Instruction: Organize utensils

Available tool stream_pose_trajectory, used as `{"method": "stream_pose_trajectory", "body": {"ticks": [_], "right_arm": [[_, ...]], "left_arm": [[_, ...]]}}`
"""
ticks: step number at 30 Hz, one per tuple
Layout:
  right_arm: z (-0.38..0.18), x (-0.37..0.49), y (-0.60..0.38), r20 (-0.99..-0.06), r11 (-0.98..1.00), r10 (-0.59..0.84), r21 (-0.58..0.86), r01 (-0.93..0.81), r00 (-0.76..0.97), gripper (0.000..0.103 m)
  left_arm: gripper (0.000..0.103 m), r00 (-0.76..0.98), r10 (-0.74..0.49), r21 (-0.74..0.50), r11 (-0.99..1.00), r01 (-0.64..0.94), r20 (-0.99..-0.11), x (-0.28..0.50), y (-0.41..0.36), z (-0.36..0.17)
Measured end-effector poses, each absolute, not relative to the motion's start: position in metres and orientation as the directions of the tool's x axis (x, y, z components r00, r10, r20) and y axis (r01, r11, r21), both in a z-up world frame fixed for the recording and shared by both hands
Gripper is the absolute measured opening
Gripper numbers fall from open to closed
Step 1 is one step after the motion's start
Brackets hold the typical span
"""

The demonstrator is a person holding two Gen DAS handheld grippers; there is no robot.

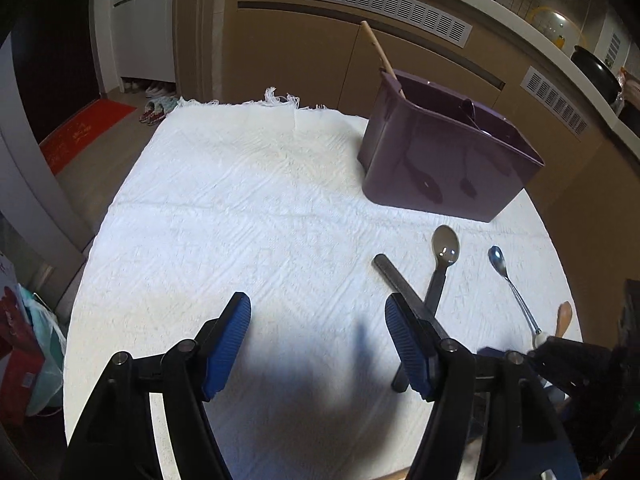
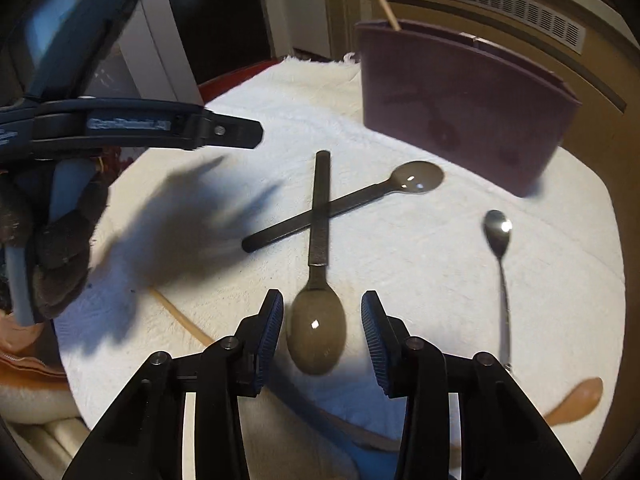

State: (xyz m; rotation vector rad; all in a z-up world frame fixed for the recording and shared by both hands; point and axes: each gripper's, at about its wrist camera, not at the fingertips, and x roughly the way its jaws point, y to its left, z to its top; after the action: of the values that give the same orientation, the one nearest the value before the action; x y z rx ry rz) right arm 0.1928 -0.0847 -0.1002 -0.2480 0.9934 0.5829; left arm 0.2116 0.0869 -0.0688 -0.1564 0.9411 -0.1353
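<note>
Right wrist view: your left gripper is wide open, holding nothing; right gripper half open around the grey spoon, pads not touching.
Pickup step: close on the bowl, lift off the crossed spoon, carry to the caddy.

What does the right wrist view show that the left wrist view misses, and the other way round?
Only the right wrist view shows the bowl of the near dark spoon between the right gripper's open pads, not touched, and where it crosses the other dark spoon.

Only the left wrist view shows the purple holder's divided inside and the open left gripper over bare white cloth.

Both show the holder with a wooden stick in it, the thin metal spoon and the brown wooden spoon.
</note>
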Motion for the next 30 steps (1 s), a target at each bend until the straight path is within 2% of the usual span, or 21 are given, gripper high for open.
{"method": "stream_pose_trajectory", "body": {"ticks": [2,3,11,14,19,24,30], "right_arm": [[-0.100,0.192,-0.082,-0.841,0.822,0.336,0.041,-0.568,0.425,0.039],[-0.100,0.191,-0.082,-0.843,0.826,0.318,0.021,-0.564,0.435,0.032],[-0.082,0.183,-0.114,-0.822,0.873,0.275,-0.003,-0.487,0.498,0.032],[-0.066,0.183,-0.146,-0.792,0.918,0.229,-0.019,-0.397,0.567,0.032],[-0.057,0.182,-0.200,-0.773,0.965,0.153,-0.016,-0.261,0.615,0.032],[-0.066,0.172,-0.227,-0.788,0.981,0.122,0.005,-0.191,0.603,0.032],[-0.078,0.157,-0.235,-0.793,0.983,0.145,0.049,-0.175,0.591,0.032]], "left_arm": [[0.066,0.582,-0.187,-0.201,0.979,0.042,-0.791,0.211,0.090,-0.070],[0.066,0.582,-0.192,-0.208,0.977,0.040,-0.790,0.211,0.092,-0.071],[0.067,0.575,-0.236,-0.214,0.971,0.107,-0.783,0.206,0.079,-0.073],[0.067,0.584,-0.283,-0.203,0.958,0.201,-0.761,0.200,0.061,-0.068],[0.067,0.516,-0.405,-0.161,0.877,0.453,-0.755,0.175,0.008,-0.063],[0.069,0.446,-0.426,-0.091,0.795,0.599,-0.788,0.142,-0.035,-0.067],[0.069,0.300,-0.509,-0.163,0.680,0.715,-0.807,0.108,-0.067,-0.073]]}}
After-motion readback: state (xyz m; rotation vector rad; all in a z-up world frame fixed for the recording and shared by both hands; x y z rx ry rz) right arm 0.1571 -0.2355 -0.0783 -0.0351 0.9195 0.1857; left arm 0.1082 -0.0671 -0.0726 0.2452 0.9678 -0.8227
